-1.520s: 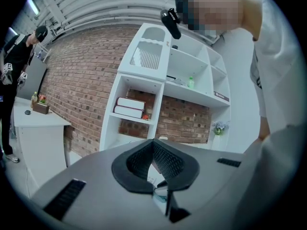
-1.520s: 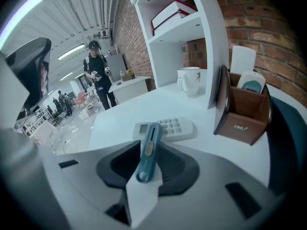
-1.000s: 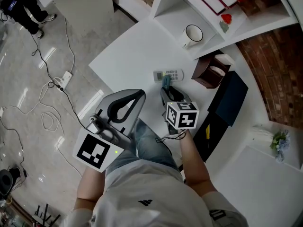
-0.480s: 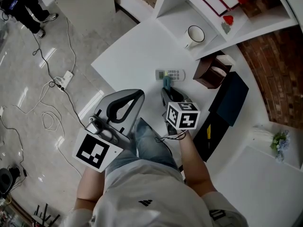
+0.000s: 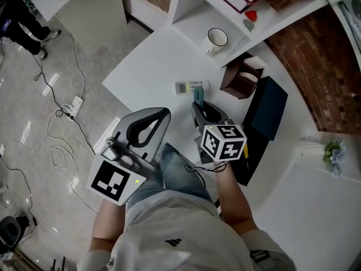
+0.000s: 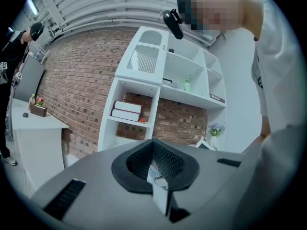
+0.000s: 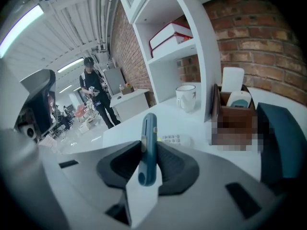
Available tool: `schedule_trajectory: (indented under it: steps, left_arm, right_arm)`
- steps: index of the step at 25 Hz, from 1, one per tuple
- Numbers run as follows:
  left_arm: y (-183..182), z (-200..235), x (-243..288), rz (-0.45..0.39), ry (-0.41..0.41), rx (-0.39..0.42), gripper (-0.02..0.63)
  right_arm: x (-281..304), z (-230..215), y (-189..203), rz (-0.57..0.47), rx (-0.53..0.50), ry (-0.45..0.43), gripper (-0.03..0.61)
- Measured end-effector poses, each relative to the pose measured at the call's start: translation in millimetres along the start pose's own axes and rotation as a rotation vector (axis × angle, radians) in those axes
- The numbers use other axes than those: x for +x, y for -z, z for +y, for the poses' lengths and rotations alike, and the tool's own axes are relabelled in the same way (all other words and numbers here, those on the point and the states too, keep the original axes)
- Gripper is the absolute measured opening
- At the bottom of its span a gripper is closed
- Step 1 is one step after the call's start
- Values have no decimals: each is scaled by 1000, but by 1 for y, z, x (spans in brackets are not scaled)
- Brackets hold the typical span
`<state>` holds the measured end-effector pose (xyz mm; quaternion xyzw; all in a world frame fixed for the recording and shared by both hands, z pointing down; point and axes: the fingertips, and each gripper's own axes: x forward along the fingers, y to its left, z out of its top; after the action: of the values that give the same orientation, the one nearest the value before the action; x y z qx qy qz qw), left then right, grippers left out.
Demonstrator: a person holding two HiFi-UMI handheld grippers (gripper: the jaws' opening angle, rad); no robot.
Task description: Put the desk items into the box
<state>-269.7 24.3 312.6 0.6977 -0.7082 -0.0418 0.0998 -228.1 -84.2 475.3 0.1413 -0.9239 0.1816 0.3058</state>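
My right gripper [image 5: 198,105] hangs above the white desk [image 5: 149,66], shut on a slim teal utility knife [image 5: 198,95] that stands on edge between its pads [image 7: 147,150]. Its jaws have just been closing on the knife. A white remote control [image 5: 192,86] lies on the desk just beyond the knife [image 7: 175,139]. To the right stands an open brown box [image 5: 239,78] with small items inside [image 7: 234,110]. My left gripper [image 5: 167,113] is held off the desk's near edge, above the person's lap, shut with nothing in it [image 6: 155,175].
A white mug [image 5: 216,38] stands under the white shelf unit [image 5: 225,7]. A dark blue box [image 5: 265,109] lies right of the brown box, with a black flat item [image 5: 251,151] nearer me. Cables and a power strip [image 5: 73,103] lie on the floor at left.
My right gripper has lifted the teal knife up off the desk beside the remote. The left gripper has stayed where it was.
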Motion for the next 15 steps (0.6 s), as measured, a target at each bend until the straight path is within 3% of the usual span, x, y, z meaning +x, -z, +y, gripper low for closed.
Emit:
schedule_trajectory:
  steps: [15]
  left_arm:
    - [-4,-72,-3,-22,156,22,11]
  right_arm:
    - [-102,-16,-4,-177,58,93,110]
